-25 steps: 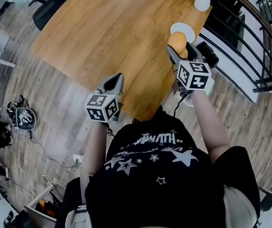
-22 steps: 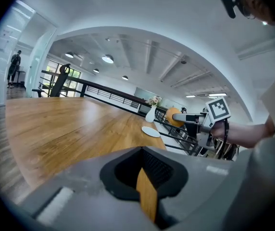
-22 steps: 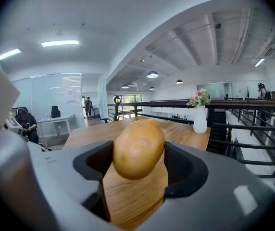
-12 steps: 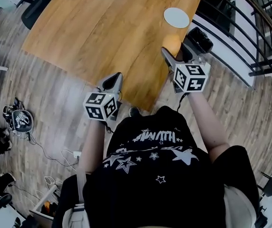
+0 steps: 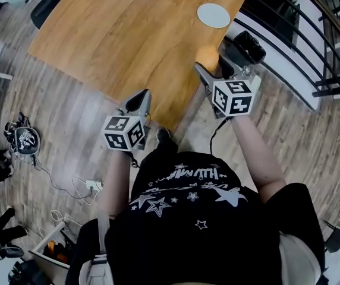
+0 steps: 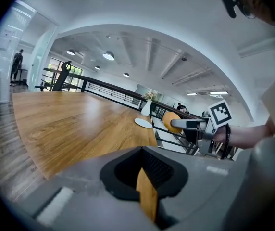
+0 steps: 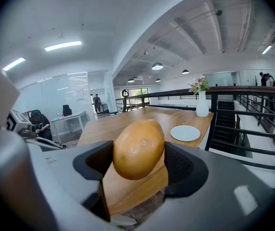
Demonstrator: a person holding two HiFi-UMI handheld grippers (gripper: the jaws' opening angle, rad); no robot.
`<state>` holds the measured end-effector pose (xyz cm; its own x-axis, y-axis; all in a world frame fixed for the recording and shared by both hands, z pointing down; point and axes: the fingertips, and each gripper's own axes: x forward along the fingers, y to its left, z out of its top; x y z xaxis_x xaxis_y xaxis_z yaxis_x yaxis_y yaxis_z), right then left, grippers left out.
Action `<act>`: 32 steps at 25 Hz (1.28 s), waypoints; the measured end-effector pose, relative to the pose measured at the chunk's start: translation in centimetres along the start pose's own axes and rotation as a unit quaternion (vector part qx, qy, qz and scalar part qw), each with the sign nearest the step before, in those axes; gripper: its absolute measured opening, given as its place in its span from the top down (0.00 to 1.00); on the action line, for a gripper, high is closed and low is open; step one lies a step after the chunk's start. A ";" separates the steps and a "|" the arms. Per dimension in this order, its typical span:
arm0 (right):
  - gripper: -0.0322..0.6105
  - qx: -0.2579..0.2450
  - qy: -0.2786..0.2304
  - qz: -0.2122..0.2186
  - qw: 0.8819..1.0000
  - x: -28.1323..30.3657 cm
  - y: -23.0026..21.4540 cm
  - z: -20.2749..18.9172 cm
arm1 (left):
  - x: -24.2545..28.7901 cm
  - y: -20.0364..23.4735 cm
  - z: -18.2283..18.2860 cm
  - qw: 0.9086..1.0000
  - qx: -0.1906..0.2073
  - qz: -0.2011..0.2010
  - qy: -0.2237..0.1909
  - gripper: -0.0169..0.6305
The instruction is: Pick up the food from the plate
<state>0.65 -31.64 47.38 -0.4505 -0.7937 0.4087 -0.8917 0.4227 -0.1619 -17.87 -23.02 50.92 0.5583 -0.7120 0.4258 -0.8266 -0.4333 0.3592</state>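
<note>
A round golden-orange food item point(image 7: 138, 148) hangs between the jaws of my right gripper point(image 7: 140, 177), which is shut on it. In the head view the food point(image 5: 206, 55) is held over the near right edge of the wooden table point(image 5: 128, 34), well short of the bare white plate point(image 5: 213, 15). The plate point(image 7: 185, 133) lies flat near the table's far corner, beside a white vase point(image 7: 202, 105). My left gripper point(image 5: 139, 102) hovers over the floor just off the table's near edge, shut and holding nothing; in its own view the left gripper point(image 6: 147, 196) shows only a thin slit.
A black railing point(image 5: 289, 46) runs along the table's right side, with a black object point(image 5: 248, 46) at its foot. Cables and a power strip point(image 5: 90, 184) lie on the wood floor at left, near a dark bag point(image 5: 26, 141). An office chair point(image 5: 48, 5) stands at the far left.
My right gripper has drawn back from the plate toward the table's near edge with the food in it. The person has stepped back; the plate and vase now sit farther away.
</note>
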 end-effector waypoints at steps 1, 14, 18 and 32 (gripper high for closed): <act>0.42 0.001 0.001 0.005 1.000 -0.7 -0.2 -0.6 | -0.1 -0.8 -0.4 1.000 0.002 0.002 0.001 0.97; 0.42 -0.006 -0.008 0.037 0.999 -11.5 -2.6 -5.9 | -2.6 -11.8 -6.9 1.000 0.010 0.025 0.000 0.97; 0.42 -0.021 -0.009 0.050 0.999 -15.2 -2.7 -7.4 | -3.6 -15.0 -8.4 1.000 0.019 0.024 -0.002 0.97; 0.43 -0.014 0.007 0.077 0.997 -23.0 -4.0 -11.5 | -6.9 -21.8 -12.3 0.999 0.010 0.040 -0.018 0.97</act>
<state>15.14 -10.04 48.96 -0.5805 -0.7128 0.3937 -0.8108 0.5509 -0.1980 -2.82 -1.87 50.41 0.4872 -0.7641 0.4228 -0.8703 -0.3849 0.3073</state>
